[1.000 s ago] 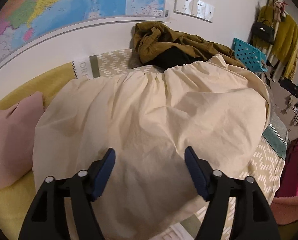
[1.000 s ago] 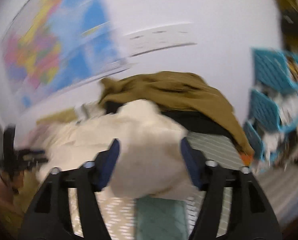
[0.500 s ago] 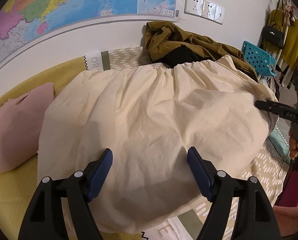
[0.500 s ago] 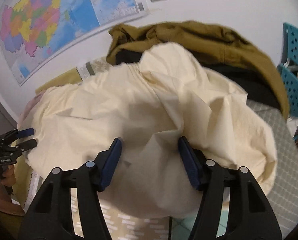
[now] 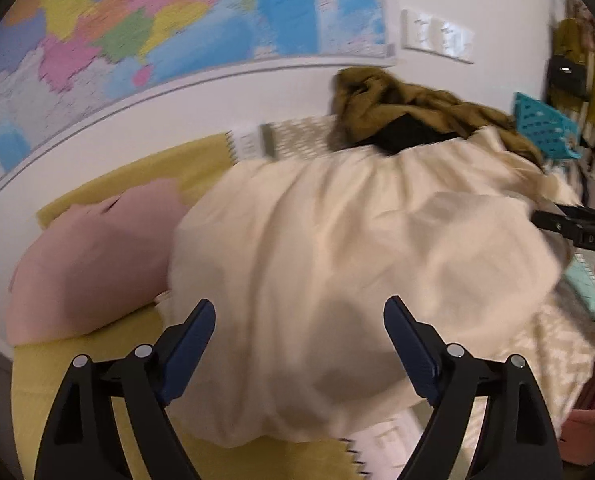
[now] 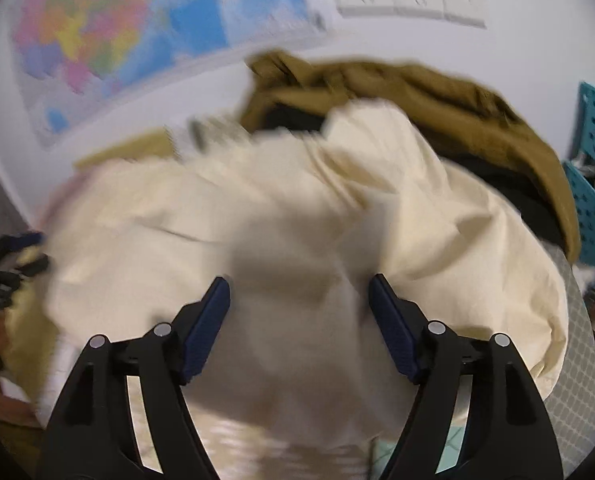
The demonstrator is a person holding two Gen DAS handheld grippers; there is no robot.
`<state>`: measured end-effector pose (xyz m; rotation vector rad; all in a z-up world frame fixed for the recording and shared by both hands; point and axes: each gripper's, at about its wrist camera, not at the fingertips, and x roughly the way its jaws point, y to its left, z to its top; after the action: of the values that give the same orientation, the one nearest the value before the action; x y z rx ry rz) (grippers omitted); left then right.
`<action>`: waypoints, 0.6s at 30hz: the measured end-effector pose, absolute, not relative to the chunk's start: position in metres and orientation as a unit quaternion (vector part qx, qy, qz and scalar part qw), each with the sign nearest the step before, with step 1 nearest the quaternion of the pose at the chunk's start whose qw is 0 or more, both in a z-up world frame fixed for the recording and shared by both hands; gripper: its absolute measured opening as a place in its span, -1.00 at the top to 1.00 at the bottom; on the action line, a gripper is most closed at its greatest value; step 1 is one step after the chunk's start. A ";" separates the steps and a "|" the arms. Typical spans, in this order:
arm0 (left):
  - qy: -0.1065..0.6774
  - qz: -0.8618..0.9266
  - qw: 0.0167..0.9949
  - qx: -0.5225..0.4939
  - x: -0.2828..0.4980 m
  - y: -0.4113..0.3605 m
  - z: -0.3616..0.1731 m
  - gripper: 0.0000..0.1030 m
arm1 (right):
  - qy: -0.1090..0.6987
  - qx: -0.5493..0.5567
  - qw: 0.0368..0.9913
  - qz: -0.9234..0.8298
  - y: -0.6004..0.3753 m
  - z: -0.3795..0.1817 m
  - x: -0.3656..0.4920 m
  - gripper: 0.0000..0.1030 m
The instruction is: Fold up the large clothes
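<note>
A large cream garment (image 5: 337, 264) lies spread and rumpled on the bed; it also fills the right wrist view (image 6: 297, 220). My left gripper (image 5: 299, 320) is open and empty, hovering over the garment's near edge. My right gripper (image 6: 299, 296) is open and empty above the garment's other side; its black body shows at the right edge of the left wrist view (image 5: 577, 228). The left gripper appears blurred at the left edge of the right wrist view (image 6: 9, 260). Both views are motion-blurred.
An olive-brown jacket over a dark garment (image 5: 409, 116) is heaped against the wall behind. A pink pillow (image 5: 93, 256) lies at the left on the yellow sheet (image 5: 77, 360). Teal baskets (image 6: 593, 184) stand at the right. A map (image 5: 137, 28) hangs on the wall.
Both grippers stay open. The left view has shifted right, bringing more of the pink pillow into sight. The right gripper has moved closer over the cream garment.
</note>
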<state>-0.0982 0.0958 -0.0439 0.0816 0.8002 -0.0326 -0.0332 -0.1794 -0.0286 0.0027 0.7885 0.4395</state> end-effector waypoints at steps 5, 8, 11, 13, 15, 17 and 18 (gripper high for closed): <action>0.398 -0.013 0.917 0.009 -0.102 0.124 -0.047 -0.60 | 0.372 0.016 0.902 0.220 -0.189 -0.011 -0.040 -0.35; 0.379 -0.008 0.925 0.017 -0.106 0.131 -0.036 -0.60 | 0.327 0.029 0.913 0.243 -0.198 0.020 -0.055 -0.40; 0.366 -0.003 0.930 0.033 -0.094 0.133 -0.026 -0.60 | 0.307 0.022 0.921 0.241 -0.196 0.037 -0.048 -0.43; 0.368 -0.010 0.929 0.035 -0.082 0.131 -0.027 -0.60 | 0.318 0.029 0.917 0.238 -0.191 0.037 -0.026 -0.43; 0.384 -0.011 0.923 0.034 -0.066 0.129 -0.035 -0.60 | 0.330 0.035 0.916 0.227 -0.187 0.033 -0.008 -0.44; 0.402 -0.010 0.915 0.031 -0.054 0.127 -0.045 -0.60 | 0.356 0.032 0.908 0.219 -0.180 0.022 0.021 -0.38; 0.413 -0.008 0.910 0.032 -0.049 0.126 -0.052 -0.60 | 0.371 0.031 0.904 0.212 -0.176 0.015 0.033 -0.39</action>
<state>-0.0486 0.1261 -0.0521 0.0656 0.8521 -0.0171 0.0329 -0.1762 0.0151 0.0637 0.7659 0.4381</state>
